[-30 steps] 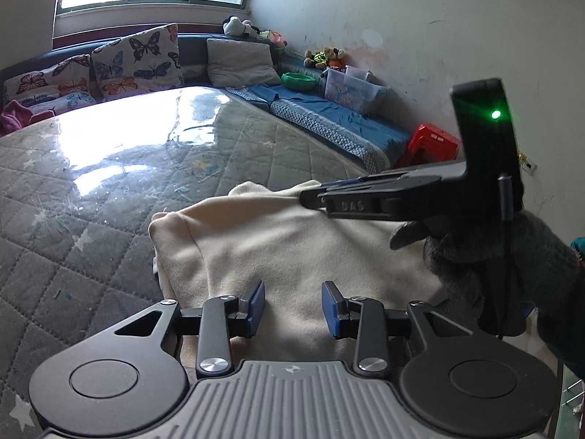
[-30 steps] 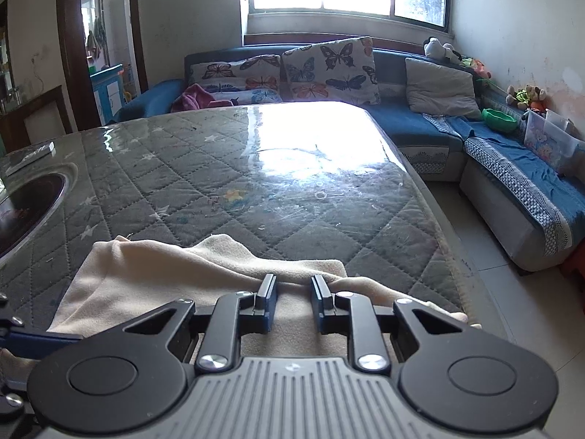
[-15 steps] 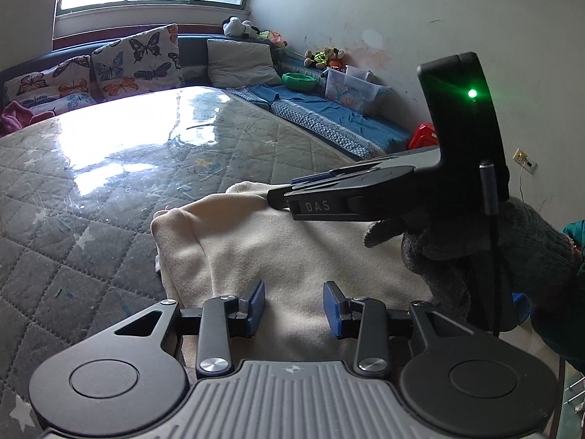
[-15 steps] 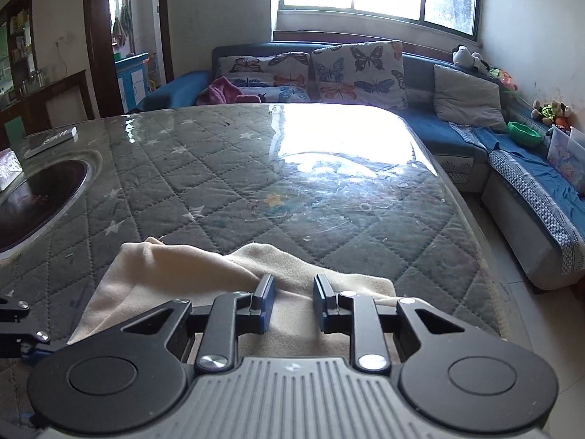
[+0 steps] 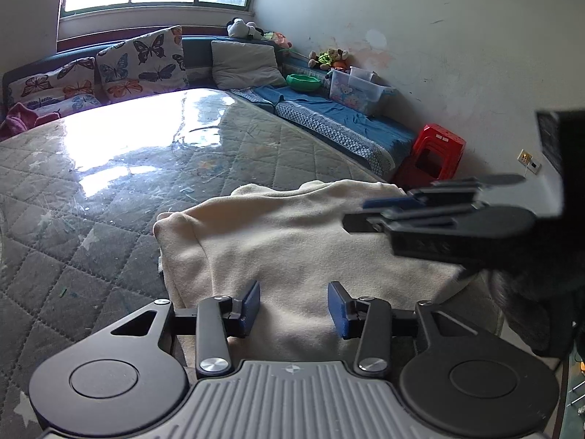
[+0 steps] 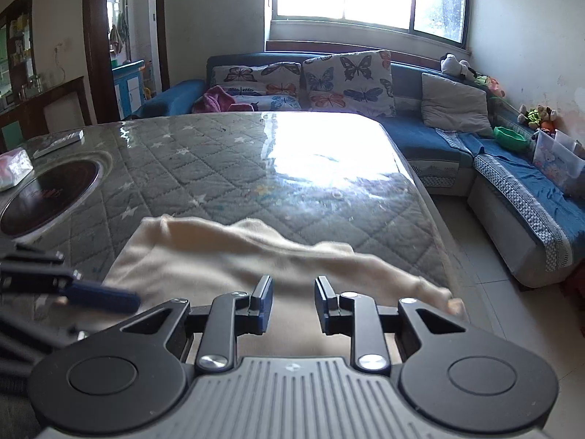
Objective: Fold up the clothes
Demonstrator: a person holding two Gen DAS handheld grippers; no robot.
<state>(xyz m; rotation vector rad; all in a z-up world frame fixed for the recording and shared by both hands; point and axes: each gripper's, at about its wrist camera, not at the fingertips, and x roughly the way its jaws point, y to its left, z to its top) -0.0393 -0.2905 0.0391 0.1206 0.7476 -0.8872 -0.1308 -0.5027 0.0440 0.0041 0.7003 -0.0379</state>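
Now, from the left wrist view, the left gripper (image 5: 293,305) hangs over the near part of a cream garment (image 5: 292,234); its jaws are opening, the blue pads spread apart with nothing pinched, only cloth lying below the gap; the garment lies folded at the near right corner of the quilted tabletop (image 5: 109,190), its right side reaching the table's right edge; the right gripper (image 5: 369,212) comes in from the right above the garment, blurred, seen side-on, so its jaws cannot be judged here; a red stool (image 5: 435,153) stands on the floor past the table's right edge, beside a blue sofa (image 5: 340,124).

From the right wrist view, the right gripper (image 6: 293,303) sits above the garment's (image 6: 219,256) near edge; its jaws stand slightly apart, gripping nothing; the left gripper's blue fingers (image 6: 102,296) reach in from the left over the cloth's left side; a dark round inset (image 6: 47,197) lies in the tabletop (image 6: 237,168) toward its left edge.
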